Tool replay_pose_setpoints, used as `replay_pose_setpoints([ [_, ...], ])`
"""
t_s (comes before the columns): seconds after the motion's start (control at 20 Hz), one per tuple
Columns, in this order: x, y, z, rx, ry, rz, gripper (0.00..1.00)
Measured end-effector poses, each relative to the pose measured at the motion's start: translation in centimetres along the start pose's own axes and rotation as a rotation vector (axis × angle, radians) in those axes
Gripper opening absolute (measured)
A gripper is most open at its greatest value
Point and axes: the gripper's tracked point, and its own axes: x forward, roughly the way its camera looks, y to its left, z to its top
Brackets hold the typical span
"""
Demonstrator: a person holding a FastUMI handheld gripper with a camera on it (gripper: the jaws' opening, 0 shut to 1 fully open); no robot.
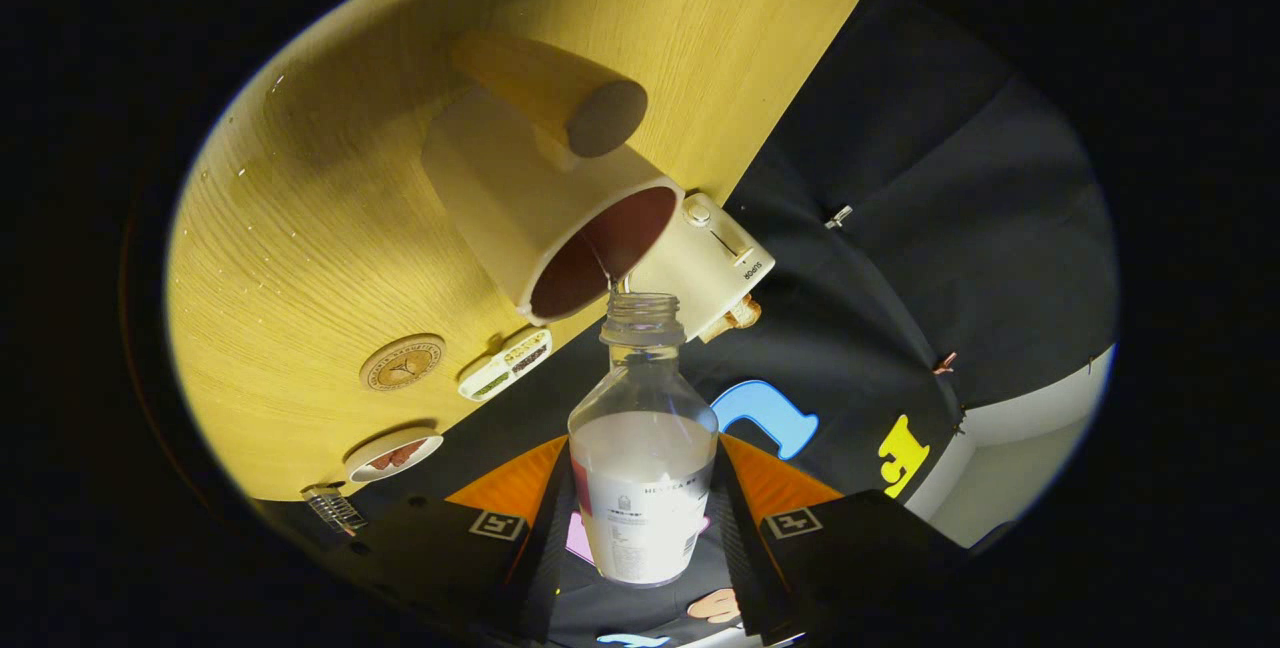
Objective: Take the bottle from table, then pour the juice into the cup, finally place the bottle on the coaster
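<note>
My gripper (642, 518) is shut on a clear plastic bottle (643, 448) with whitish juice and a white label; both fingers press on its lower body. The bottle is uncapped and tipped over, its mouth at the rim of a cream cup (545, 213) with a dark red inside. A thin stream of juice runs from the mouth into the cup. The whole scene looks rolled, with the wooden table (300, 228) slanting across the view. A round wooden coaster (402, 362) lies on the table, to the side of the cup and nearer the fingers.
A wooden cylinder (560, 93) stands beyond the cup. A cream appliance (712, 263) with knobs sits by the table edge behind the cup. A small flat packet (505, 364) lies by the coaster, a round dish (393, 455) further along, near the table's edge.
</note>
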Motion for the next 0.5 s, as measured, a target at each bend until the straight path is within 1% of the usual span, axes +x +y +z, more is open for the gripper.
replay_pose_setpoints([
  [0.5, 0.53, -0.06, 0.02, -0.007, -0.009, 0.012, 0.71],
])
